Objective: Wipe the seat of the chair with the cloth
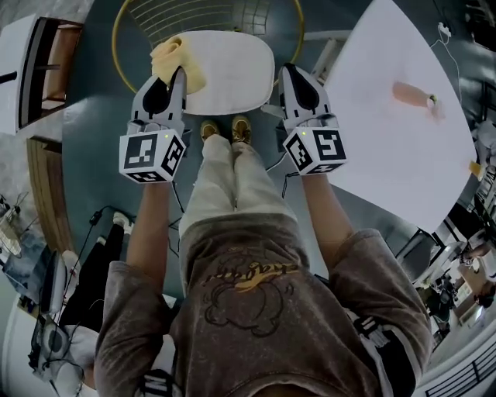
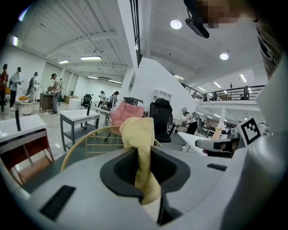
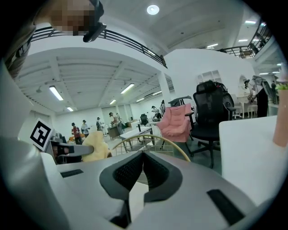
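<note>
A chair with a white seat (image 1: 229,68) and a gold wire back (image 1: 128,15) stands in front of me. My left gripper (image 1: 178,74) is shut on a yellow cloth (image 1: 177,56), which bunches over the seat's left edge. In the left gripper view the cloth (image 2: 143,148) rises from between the closed jaws. My right gripper (image 1: 285,71) hovers at the seat's right edge, shut with nothing in it. The right gripper view shows its jaws (image 3: 143,155) pressed together and the cloth (image 3: 95,146) off to the left.
A large white table (image 1: 395,132) stands close on the right with a pink object (image 1: 415,95) on it. The person's legs and shoes (image 1: 226,130) are just below the seat. A shelf unit (image 1: 31,70) is on the left. Cables lie on the floor.
</note>
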Motion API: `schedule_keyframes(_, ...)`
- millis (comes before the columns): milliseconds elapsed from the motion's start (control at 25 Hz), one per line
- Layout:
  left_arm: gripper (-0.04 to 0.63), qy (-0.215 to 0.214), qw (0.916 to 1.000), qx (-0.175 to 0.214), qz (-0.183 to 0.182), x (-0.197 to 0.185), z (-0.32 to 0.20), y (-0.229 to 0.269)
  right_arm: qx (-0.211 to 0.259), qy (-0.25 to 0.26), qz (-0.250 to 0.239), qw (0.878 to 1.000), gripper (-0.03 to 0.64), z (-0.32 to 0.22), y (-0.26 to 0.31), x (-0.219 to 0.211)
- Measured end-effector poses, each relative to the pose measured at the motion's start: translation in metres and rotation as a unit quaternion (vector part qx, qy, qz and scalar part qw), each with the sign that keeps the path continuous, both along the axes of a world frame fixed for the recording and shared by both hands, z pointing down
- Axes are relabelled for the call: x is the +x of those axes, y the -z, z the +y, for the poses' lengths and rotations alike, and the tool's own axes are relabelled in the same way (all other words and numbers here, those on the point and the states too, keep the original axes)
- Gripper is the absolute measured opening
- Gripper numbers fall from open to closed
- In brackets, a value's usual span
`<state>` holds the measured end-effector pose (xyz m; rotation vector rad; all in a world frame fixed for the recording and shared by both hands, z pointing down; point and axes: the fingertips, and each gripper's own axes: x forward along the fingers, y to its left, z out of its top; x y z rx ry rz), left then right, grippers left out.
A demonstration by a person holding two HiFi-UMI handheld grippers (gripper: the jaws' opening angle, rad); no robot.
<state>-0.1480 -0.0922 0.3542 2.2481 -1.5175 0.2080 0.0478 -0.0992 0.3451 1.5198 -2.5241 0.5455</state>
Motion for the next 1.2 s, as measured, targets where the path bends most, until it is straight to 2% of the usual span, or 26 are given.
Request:
schedule_keyframes(360, 0.063, -0.041, 0.9987, -0.027, -0.01, 0.019, -0.025, -0.074, 0.002, 0.008, -0.004, 1.0, 0.026, -0.012, -0.029, -0.007)
schedule_keyframes(640, 0.063, -0.043, 0.9975, -0.049, -0.027, 0.014, -0.044, -0.12, -0.004, 0.011, -0.004, 1.0, 0.026, -0.01, -0.041, -0.01)
schedule_keyframes(960, 0.063, 0.006, 0.9933, -0.082, -0.081, -0.045, -0.059, -0.169, -0.014, 0.017, 0.0, 1.0, 0.026, -0.01, -0.054, -0.007)
schedule_keyframes(1200, 0.063, 0.05, 0.983, -0.113, -0.136, -0.1, -0.065, -0.2, -0.023, 0.018, 0.0, 1.0, 0.026, -0.01, -0.064, -0.008)
